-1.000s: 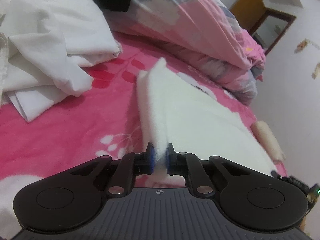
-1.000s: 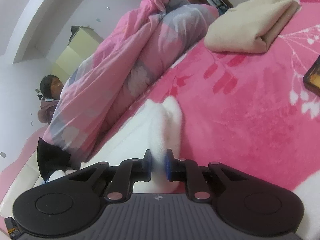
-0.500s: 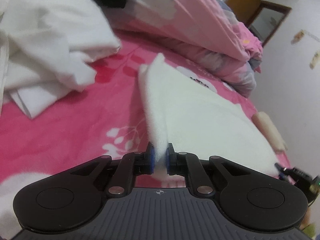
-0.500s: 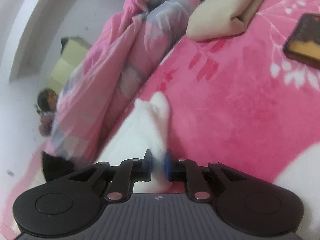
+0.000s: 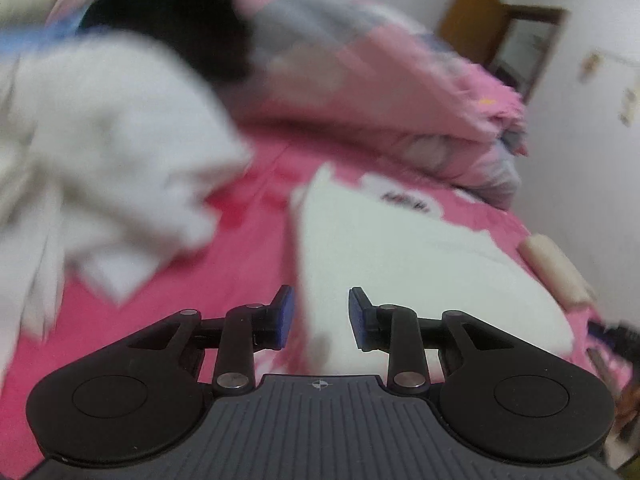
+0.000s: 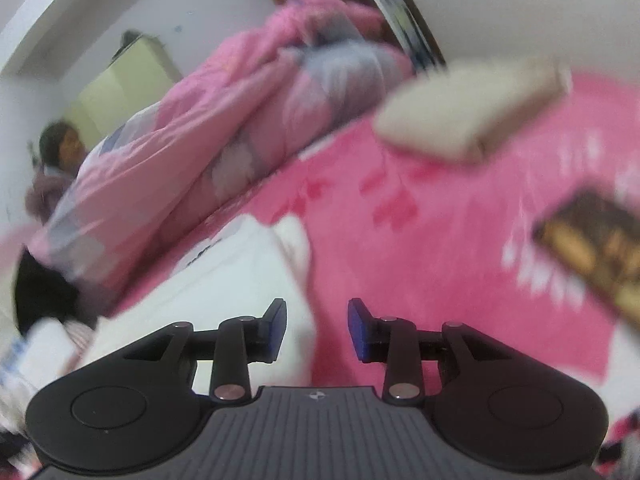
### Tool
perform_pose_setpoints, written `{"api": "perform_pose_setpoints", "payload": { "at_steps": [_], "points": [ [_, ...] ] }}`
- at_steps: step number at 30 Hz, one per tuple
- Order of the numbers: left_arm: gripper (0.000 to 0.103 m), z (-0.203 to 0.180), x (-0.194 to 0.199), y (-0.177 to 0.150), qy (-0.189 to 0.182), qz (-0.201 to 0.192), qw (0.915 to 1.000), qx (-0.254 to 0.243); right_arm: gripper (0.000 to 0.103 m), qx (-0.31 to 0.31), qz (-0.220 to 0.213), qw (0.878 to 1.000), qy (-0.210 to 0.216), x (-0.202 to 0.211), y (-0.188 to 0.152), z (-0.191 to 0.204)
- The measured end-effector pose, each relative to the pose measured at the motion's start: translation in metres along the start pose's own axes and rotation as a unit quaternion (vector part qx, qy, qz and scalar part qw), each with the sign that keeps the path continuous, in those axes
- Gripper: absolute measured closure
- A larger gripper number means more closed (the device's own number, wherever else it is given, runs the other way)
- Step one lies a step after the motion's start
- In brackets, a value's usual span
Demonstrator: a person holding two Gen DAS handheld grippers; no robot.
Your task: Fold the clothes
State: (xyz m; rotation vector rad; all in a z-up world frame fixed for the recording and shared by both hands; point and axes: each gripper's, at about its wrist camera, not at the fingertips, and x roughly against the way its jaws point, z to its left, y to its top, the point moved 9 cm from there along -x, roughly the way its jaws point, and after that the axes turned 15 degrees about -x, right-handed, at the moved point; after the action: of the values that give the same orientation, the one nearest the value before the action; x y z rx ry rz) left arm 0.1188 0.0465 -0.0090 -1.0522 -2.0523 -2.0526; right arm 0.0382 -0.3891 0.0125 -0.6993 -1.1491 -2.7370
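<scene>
L gripper (image 5: 318, 318) and R gripper (image 6: 316, 330), both angling down, are opening w/ pads off the folded white garment (image 5: 400, 264), which is lying on the pink blanket (image 5: 248, 256) toward 12 o'clock.

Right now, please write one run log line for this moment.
left gripper: jaws opening, pads off white garment | right gripper: jaws opening, garment released | garment: folded on pink blanket
</scene>
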Motion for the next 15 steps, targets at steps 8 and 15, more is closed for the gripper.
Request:
{"api": "perform_pose_setpoints", "payload": {
  "at_steps": [8, 15],
  "points": [
    [0.061, -0.076, -0.064, -0.019, -0.051, 0.062, 0.986, -0.146, 0.068, 0.301, -0.004, 0.953, 0.016, -0.017, -0.066, 0.115],
    [0.059, -0.074, -0.081, -0.042, -0.04, 0.079, 0.9821, -0.166, 0.068, 0.31, 0.067, 0.948, -0.04, -0.04, -0.089, 0.072]
  ]
}}
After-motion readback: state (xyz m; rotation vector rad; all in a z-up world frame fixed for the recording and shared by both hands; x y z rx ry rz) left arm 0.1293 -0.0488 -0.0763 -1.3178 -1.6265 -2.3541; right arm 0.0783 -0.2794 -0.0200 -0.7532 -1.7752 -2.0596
